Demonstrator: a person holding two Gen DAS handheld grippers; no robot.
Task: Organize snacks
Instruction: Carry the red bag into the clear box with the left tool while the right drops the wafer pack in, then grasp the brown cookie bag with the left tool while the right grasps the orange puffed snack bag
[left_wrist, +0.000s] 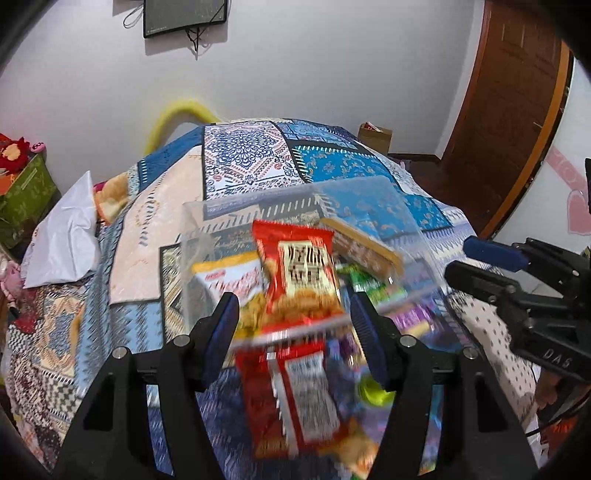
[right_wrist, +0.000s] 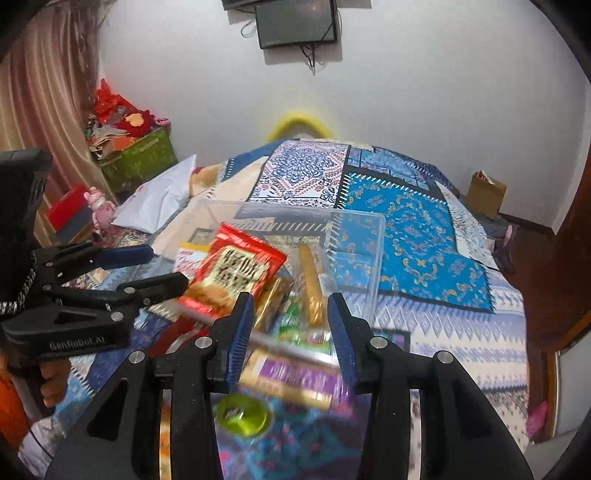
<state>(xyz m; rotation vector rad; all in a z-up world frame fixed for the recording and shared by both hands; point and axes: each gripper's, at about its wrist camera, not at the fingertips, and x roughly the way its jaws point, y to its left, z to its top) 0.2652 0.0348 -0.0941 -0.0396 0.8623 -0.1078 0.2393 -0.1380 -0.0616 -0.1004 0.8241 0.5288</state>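
A clear plastic box (left_wrist: 373, 206) (right_wrist: 354, 243) sits on the patterned bedspread and holds several snack packets. A red packet (left_wrist: 299, 277) (right_wrist: 236, 269) lies on top of the pile in it, with a tan bar (left_wrist: 362, 243) (right_wrist: 312, 284) and green packets (left_wrist: 373, 286) beside it. Another red packet (left_wrist: 299, 398) lies on the bed in front of the box. My left gripper (left_wrist: 295, 325) is open at the box's near rim, holding nothing. My right gripper (right_wrist: 291, 328) is open over the near rim, above a purple packet (right_wrist: 295, 376) and a green jelly cup (right_wrist: 242, 411).
The bedspread (left_wrist: 243, 158) covers the whole bed. A white pillow (left_wrist: 66, 236) lies at the left. A green storage box (right_wrist: 136, 158) stands by the wall, a cardboard box (right_wrist: 484, 192) at the far right, and a wooden door (left_wrist: 506, 110) beyond.
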